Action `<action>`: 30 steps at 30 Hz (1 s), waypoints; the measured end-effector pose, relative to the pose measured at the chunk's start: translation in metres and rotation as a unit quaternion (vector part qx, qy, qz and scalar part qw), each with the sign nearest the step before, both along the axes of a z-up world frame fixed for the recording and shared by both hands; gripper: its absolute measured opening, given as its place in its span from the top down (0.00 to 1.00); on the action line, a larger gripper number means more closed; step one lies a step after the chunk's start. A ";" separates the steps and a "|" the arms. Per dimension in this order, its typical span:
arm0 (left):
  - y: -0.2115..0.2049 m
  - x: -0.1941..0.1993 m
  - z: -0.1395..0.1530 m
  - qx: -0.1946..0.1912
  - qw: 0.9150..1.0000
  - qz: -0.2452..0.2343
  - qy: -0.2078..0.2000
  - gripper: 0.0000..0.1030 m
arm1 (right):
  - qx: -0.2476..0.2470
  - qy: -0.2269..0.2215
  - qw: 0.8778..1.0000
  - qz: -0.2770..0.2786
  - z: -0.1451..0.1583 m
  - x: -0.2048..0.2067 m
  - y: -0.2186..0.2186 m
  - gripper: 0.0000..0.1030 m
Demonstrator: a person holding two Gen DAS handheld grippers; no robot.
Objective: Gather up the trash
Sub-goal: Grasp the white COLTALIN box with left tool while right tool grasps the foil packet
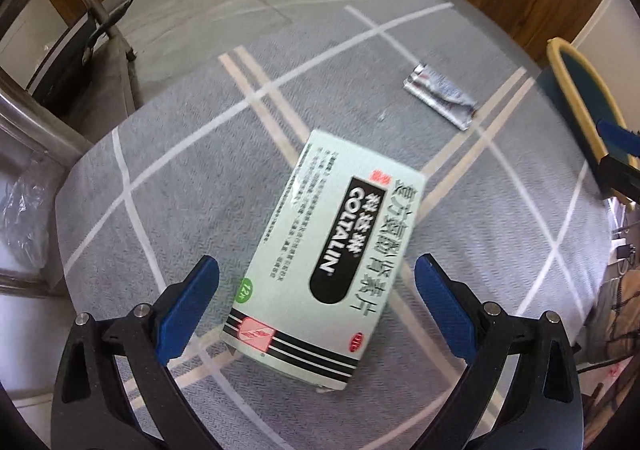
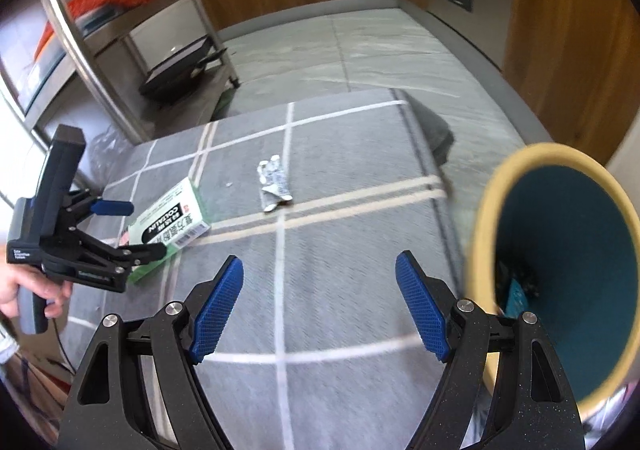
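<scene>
Your left gripper hangs with jaws spread wide over the medicine box lying flat on the grey rug; straddle its narrow sides squarely before you squeeze. Your right gripper, equally agape and empty, hovers beside the bin, its rim ready.

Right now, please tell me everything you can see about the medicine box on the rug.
The medicine box is a pale green cardboard carton with a black label reading COLTALIN, Chinese characters, black stripes and a red mark at one end. It looks closed and lies flat on the grey checked rug, askew to its white lines. The open left gripper hangs over it, blue fingers on both sides, apparently not yet touching.
</scene>
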State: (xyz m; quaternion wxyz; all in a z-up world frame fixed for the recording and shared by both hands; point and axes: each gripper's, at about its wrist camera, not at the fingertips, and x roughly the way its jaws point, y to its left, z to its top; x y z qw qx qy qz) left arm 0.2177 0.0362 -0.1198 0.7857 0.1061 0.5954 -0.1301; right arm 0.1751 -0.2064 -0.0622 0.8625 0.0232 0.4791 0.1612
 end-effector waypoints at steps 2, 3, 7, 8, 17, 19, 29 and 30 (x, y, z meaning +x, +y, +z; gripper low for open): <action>0.000 0.003 -0.004 0.000 1.000 0.004 0.008 0.08 | -0.001 0.004 1.000 0.012 -0.004 0.007 0.009 0.23; 0.000 0.003 -0.005 -0.002 1.000 0.007 0.012 0.09 | -0.001 0.006 1.000 0.018 -0.007 0.011 0.014 0.23; 0.005 0.009 -0.009 -0.024 0.999 0.034 0.033 0.19 | -0.004 0.005 0.999 0.036 -0.012 0.026 0.029 0.23; 0.005 0.009 -0.009 -0.024 0.998 0.035 0.035 0.21 | -0.006 0.005 0.999 0.039 -0.014 0.029 0.032 0.23; 0.010 0.012 0.013 -0.035 0.996 0.077 0.012 0.24 | -0.041 0.002 0.996 0.080 -0.030 0.066 0.072 0.27; 0.014 0.013 0.022 -0.046 0.995 0.093 0.001 0.24 | -0.052 0.003 0.995 0.086 -0.034 0.071 0.080 0.29; 0.028 0.021 0.052 -0.081 0.985 0.145 -0.041 0.24 | -0.103 0.003 0.990 0.097 -0.053 0.080 0.101 0.53; 0.027 0.021 0.052 -0.084 0.985 0.147 -0.043 0.24 | -0.103 0.004 0.990 0.100 -0.052 0.079 0.102 0.57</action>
